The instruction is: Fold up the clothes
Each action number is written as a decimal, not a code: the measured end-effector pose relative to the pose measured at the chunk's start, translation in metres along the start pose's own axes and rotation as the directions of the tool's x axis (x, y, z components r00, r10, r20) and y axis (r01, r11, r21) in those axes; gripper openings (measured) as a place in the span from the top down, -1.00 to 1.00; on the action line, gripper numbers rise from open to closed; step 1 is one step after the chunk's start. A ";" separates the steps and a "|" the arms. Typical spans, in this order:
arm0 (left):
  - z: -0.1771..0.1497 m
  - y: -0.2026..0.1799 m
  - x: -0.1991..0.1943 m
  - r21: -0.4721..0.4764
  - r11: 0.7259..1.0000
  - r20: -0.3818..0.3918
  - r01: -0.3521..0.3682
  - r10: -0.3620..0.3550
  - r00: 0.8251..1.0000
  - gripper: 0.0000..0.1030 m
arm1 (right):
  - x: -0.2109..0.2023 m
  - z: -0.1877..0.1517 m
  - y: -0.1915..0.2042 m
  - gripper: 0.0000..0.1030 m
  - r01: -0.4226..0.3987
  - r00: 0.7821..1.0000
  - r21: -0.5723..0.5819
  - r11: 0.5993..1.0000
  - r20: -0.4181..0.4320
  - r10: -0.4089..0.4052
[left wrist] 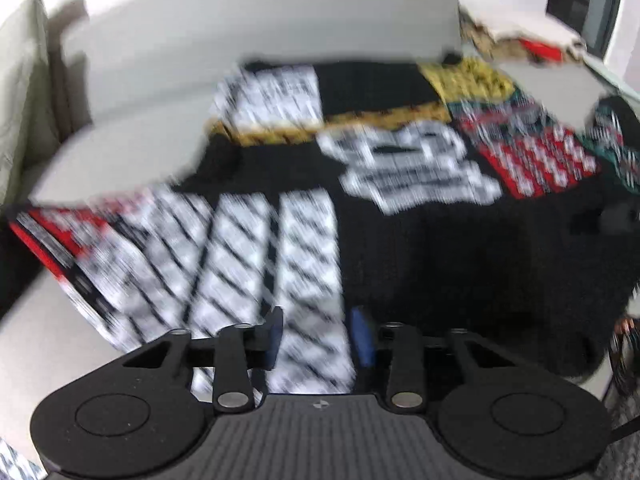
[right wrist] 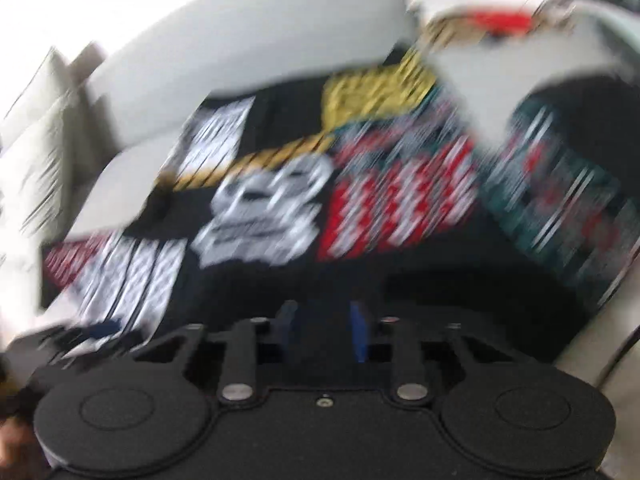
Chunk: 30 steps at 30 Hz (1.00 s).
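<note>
1. Your left gripper (left wrist: 316,336) is spread open, its blue-padded fingers (left wrist: 362,338) gripping nothing, above the white-and-black patterned panel.
2. Your right gripper (right wrist: 322,328) is likewise parted and empty over the black cloth.
3. The patchwork garment (left wrist: 400,208) lies spread on the white sofa (left wrist: 200,60); both views are blurred.

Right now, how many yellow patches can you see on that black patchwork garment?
2: a yellow block at the far edge of the black patchwork garment, and a narrow yellow band running leftward below it. Motion blur may hide others.
</note>
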State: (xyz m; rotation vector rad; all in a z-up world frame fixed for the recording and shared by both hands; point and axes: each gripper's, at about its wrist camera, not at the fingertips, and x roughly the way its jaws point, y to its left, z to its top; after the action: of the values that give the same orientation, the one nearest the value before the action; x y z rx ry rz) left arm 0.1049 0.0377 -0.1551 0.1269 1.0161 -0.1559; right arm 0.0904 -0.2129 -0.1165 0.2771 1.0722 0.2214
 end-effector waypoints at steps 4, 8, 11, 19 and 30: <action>-0.002 0.010 -0.007 -0.046 0.998 -0.020 0.038 -0.039 0.999 0.51 | 0.015 -0.019 0.026 0.61 0.001 0.999 -0.040 0.999 -0.053 -0.004; -0.003 0.026 -0.024 -0.104 0.992 0.007 0.072 -0.072 0.997 0.52 | 0.008 -0.022 0.047 0.61 0.040 0.998 -0.059 0.997 -0.045 -0.042; -0.009 0.060 -0.062 -0.184 0.979 0.171 0.092 -0.060 0.983 0.28 | -0.029 -0.012 0.064 0.47 -0.018 0.998 -0.060 0.998 0.051 0.021; -0.062 0.203 -0.111 -0.641 0.761 0.361 0.101 0.183 0.915 -0.08 | -0.091 0.004 0.092 -0.37 -0.141 0.948 -0.026 0.990 0.283 0.143; -0.068 0.356 -0.045 -0.884 0.180 0.452 0.431 0.103 0.886 -0.32 | -0.074 0.007 0.124 -0.47 -0.136 0.957 0.026 0.990 0.262 0.125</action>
State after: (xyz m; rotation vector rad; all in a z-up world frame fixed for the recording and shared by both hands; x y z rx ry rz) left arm 0.0919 0.4029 -0.1407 -1.2407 0.4950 0.3075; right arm 0.0573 -0.1197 -0.0110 0.4060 0.8000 0.2719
